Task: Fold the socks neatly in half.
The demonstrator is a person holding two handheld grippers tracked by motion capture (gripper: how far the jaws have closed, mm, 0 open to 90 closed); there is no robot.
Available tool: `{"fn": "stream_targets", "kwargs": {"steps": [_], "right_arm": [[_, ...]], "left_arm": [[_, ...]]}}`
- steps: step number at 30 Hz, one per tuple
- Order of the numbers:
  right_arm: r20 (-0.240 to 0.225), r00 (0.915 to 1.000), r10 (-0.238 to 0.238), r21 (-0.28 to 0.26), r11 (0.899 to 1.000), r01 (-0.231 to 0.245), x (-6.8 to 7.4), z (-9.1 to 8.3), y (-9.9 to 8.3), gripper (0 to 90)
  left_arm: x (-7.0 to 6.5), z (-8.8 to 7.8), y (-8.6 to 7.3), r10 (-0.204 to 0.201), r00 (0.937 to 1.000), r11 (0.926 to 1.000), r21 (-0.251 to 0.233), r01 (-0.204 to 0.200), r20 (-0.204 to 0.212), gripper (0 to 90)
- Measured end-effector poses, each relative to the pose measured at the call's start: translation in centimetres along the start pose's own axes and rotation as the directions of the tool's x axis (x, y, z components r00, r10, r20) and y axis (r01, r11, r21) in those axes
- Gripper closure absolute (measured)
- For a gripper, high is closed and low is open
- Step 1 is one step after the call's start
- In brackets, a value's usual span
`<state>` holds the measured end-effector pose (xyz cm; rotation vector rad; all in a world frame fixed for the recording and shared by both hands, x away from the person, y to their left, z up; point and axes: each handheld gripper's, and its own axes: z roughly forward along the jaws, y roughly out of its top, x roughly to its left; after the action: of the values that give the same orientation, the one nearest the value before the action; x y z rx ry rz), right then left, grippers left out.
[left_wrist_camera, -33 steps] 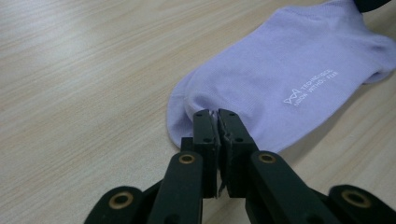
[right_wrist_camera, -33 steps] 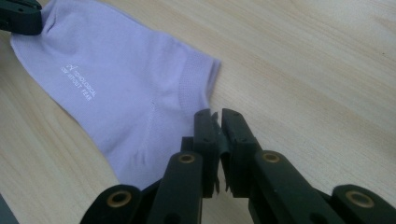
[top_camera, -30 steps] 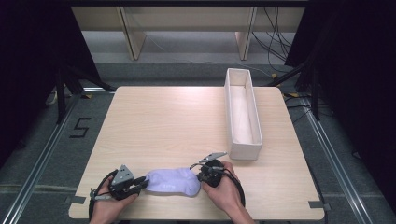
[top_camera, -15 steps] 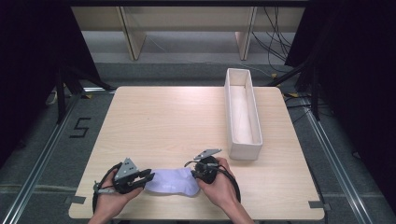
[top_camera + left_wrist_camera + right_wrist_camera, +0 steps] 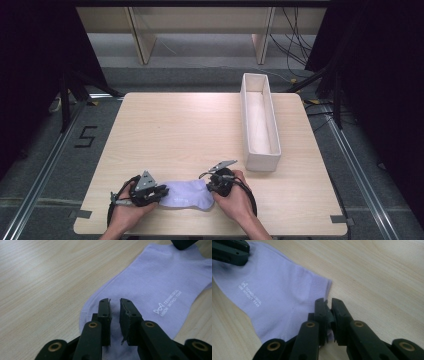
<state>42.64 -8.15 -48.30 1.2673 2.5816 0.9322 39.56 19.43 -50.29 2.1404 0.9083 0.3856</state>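
A pale lilac sock [image 5: 185, 195] with small white print lies flat near the table's front edge. My left gripper [image 5: 161, 192] is at its left end. In the left gripper view its jaws [image 5: 114, 303] have just been closing and stand a narrow gap apart over the sock [image 5: 155, 285], with fabric under the gap. My right gripper [image 5: 212, 186] is at the sock's right end. Its jaws [image 5: 327, 303] have just been closing and pinch the edge of the sock [image 5: 274, 290] near the cuff. The left gripper's tip [image 5: 229, 251] rests at the sock's far end.
A long white open box [image 5: 245, 120] stands upright on the right side of the wooden table [image 5: 190, 130], just beyond my right hand. The floor with rails and a "5" mark surrounds the table.
My left gripper has slid a little to the right onto the sock's end. The right hand has stayed in place at the other end.
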Motion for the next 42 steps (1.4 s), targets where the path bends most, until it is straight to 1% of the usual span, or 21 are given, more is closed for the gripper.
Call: {"fn": "stream_targets", "kwargs": {"steps": [7,15,17,18,19,20,21,22,23,25,26,27,28,29,31,33,34,36,40,41,42], "right_arm": [[0.021,0.9996,0.017,-0.03,0.999,-0.016,-0.1,-0.3,-0.1,72.8],[0.04,0.9989,0.022,-0.084,0.996,-0.018,-0.9,-1.2,-0.5,66.4],[0.04,0.9988,0.028,-0.09,0.996,-0.025,-1.0,-1.5,-0.6,65.2],[0.037,0.9989,0.029,-0.099,0.995,-0.026,-1.2,-2.0,-0.6,63.2],[0.037,0.9989,0.029,-0.099,0.995,-0.026,-1.2,-2.0,-0.6,63.2],[0.036,0.9984,0.045,-0.117,0.992,-0.04,-1.4,-2.4,-0.7,62.5],[0.036,0.9984,0.045,-0.117,0.992,-0.04,-1.4,-2.4,-0.7,62.5],[0.035,0.9981,0.051,-0.116,0.992,-0.047,-1.4,-2.6,-0.7,62.1],[0.027,0.9974,0.067,-0.119,0.991,-0.063,-1.5,-2.9,-0.8,61.4],[0.033,0.9979,0.055,-0.123,0.991,-0.051,-1.8,-3.0,-1.0,60.8],[0.029,0.9965,0.078,-0.11,0.991,-0.074,-1.7,-3.2,-1.0,60.5],[0.034,0.9977,0.059,-0.12,0.991,-0.055,-1.9,-3.2,-1.1,60.1],[0.015,0.9964,0.084,-0.105,0.991,-0.082,-1.8,-3.3,-1.2,59.9],[0.013,0.9967,0.08,-0.11,0.991,-0.078,-1.9,-3.2,-1.3,59.7],[0.031,0.9977,0.061,-0.121,0.991,-0.057,-2.0,-3.2,-1.5,59.2],[0.025,0.996,0.086,-0.112,0.99,-0.083,-1.9,-3.3,-1.7,59.0],[0.037,0.9972,0.065,-0.127,0.99,-0.059,-1.9,-3.2,-1.7,58.8],[0.036,0.9971,0.067,-0.127,0.99,-0.062,-1.9,-3.3,-1.7,58.8],[0.019,0.993,0.117,-0.124,0.986,-0.113,-1.3,-3.6,-1.5,58.6],[0.019,0.993,0.117,-0.124,0.986,-0.113,-1.3,-3.6,-1.5,58.6],[0.034,0.9964,0.077,-0.124,0.99,-0.072,-1.6,-3.6,-1.4,58.4]], "left_arm": [[0.1,-0.5,0.2,-0.01,0.9999,0.9996,-0.026,0.011,0.006,65.3],[1.0,-2.2,0.2,-0.106,0.9939,0.9912,-0.083,0.103,-0.03,46.6],[1.2,-2.6,0.1,-0.145,0.9886,0.9843,-0.108,0.14,-0.042,43.7],[1.4,-2.9,0.0,-0.15,0.9875,0.9846,-0.099,0.144,-0.049,41.4],[1.5,-2.9,-0.1,-0.179,0.9825,0.9782,-0.117,0.172,-0.052,41.4],[1.9,-3.0,-0.5,-0.225,0.9732,0.9677,-0.127,0.218,-0.048,39.6],[1.9,-3.0,-0.5,-0.225,0.9732,0.9677,-0.127,0.218,-0.048,39.1],[2.1,-2.9,-1.0,-0.272,0.9613,0.9553,-0.134,0.264,-0.046,39.1],[2.1,-2.8,-1.1,-0.283,0.9584,0.9517,-0.135,0.276,-0.037,38.8],[2.2,-2.8,-1.3,-0.295,0.9552,0.9473,-0.136,0.29,-0.021,39.1],[2.2,-2.8,-1.4,-0.296,0.9551,0.9466,-0.139,0.291,-0.016,39.4],[2.2,-2.7,-1.4,-0.295,0.9552,0.9465,-0.142,0.29,-0.019,40.2],[2.2,-2.6,-1.4,-0.294,0.9558,0.9463,-0.145,0.289,-0.013,40.9],[2.2,-2.5,-1.4,-0.285,0.9583,0.9491,-0.143,0.281,-0.012,42.0],[2.0,-2.4,-1.3,-0.285,0.9585,0.9483,-0.146,0.282,-0.003,42.7],[1.8,-2.4,-1.1,-0.28,0.96,0.948,-0.154,0.278,0.014,43.1],[1.7,-2.4,-1.0,-0.282,0.9592,0.947,-0.155,0.281,0.019,43.8],[1.5,-2.3,-0.9,-0.28,0.9595,0.9458,-0.162,0.281,0.032,44.3],[1.3,-1.9,-1.0,-0.289,0.9565,0.9455,-0.145,0.292,0.04,45.1],[1.2,-2.0,-1.1,-0.292,0.9561,0.9466,-0.135,0.293,0.026,45.1],[1.2,-1.8,-1.2,-0.293,0.9553,0.9445,-0.144,0.296,0.04,45.1]]}}
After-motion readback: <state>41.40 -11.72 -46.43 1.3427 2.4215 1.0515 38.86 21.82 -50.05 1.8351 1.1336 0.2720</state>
